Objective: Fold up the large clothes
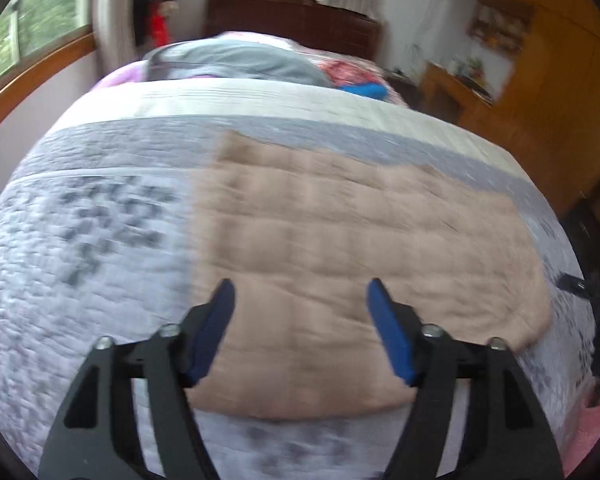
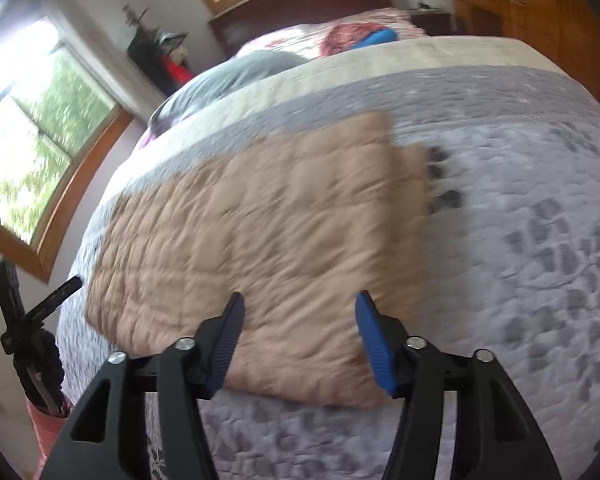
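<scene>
Left gripper (image 1: 300, 292): jaws spread wide, nothing between the blue pads (image 1: 214, 330), hanging above the near edge of the folded tan quilted garment (image 1: 340, 240). Right gripper (image 2: 298, 304): likewise wide apart and empty, over the garment's near right corner. Garment lies flat as a rectangle on the grey patterned bedspread (image 2: 540, 200). Far end of bed: grey bedding (image 1: 236, 62), dark headboard (image 1: 292, 20). Both views motion-blurred.

No writing, label, brand or number can be read in either view. Both pictures are smeared by motion. The dark marks on the grey bedspread (image 2: 540, 240) are a printed pattern and not letters.
</scene>
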### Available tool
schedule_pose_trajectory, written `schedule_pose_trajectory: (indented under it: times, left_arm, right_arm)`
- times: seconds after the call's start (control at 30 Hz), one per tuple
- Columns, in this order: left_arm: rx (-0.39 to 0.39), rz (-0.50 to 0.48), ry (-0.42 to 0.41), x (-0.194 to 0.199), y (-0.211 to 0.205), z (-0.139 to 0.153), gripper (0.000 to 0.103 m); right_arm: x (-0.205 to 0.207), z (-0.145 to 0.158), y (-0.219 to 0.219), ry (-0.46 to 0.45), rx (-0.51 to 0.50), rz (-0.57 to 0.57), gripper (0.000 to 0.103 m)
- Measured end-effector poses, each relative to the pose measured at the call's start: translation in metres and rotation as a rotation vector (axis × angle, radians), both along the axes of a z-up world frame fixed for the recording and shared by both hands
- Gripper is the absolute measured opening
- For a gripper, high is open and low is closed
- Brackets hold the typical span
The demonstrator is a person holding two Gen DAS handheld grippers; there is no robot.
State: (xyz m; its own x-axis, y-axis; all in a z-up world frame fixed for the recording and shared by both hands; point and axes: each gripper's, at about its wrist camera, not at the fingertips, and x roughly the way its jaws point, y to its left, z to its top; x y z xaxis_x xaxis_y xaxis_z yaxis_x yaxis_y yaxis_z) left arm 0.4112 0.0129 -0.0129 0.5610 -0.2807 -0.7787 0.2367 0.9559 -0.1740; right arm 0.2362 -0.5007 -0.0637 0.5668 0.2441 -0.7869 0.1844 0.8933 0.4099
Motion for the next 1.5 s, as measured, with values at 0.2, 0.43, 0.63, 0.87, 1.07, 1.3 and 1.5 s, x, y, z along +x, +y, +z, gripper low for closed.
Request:
schedule_pose_trajectory:
  times: [0.2,0.43,0.63,0.87,1.07,1.3,1.5]
  left_arm:
    - [-0.106,0.029,0.137,0.05,0.05,-0.028,0.076]
    - [-0.253,0.001,0.259,0.085,0.062,-0.075,0.077]
    - [-0.362,-0.041,0.28,0.103,0.054,-0.095,0.082]
    - [-0.357,-0.13,0.305,0.109,0.014,-0.1,0.075]
    - [-0.273,-0.1,0.24,0.096,-0.016,-0.09,0.027]
    - [-0.352,-0.097,0.152,0.068,-0.014,-0.044,0.013]
    - [-0.388,-0.144,0.062,0.012,-0.001,0.008,0.012]
  right_arm:
    - [0.02,-0.028,-0.044,0.03,0.119,-0.025,0.073]
    - [0.038,-0.069,-0.071,0.056,0.254,-0.035,0.075]
    - [0.05,-0.085,-0.078,0.052,0.317,-0.012,0.082]
    - [0.067,-0.086,-0.06,0.042,0.31,0.021,0.07]
    - [0.072,-0.08,-0.05,0.016,0.347,0.049,0.026]
    - [0.048,-0.04,-0.044,-0.055,0.347,0.08,0.017]
    - [0.003,0.018,-0.02,-0.136,0.291,0.154,0.017]
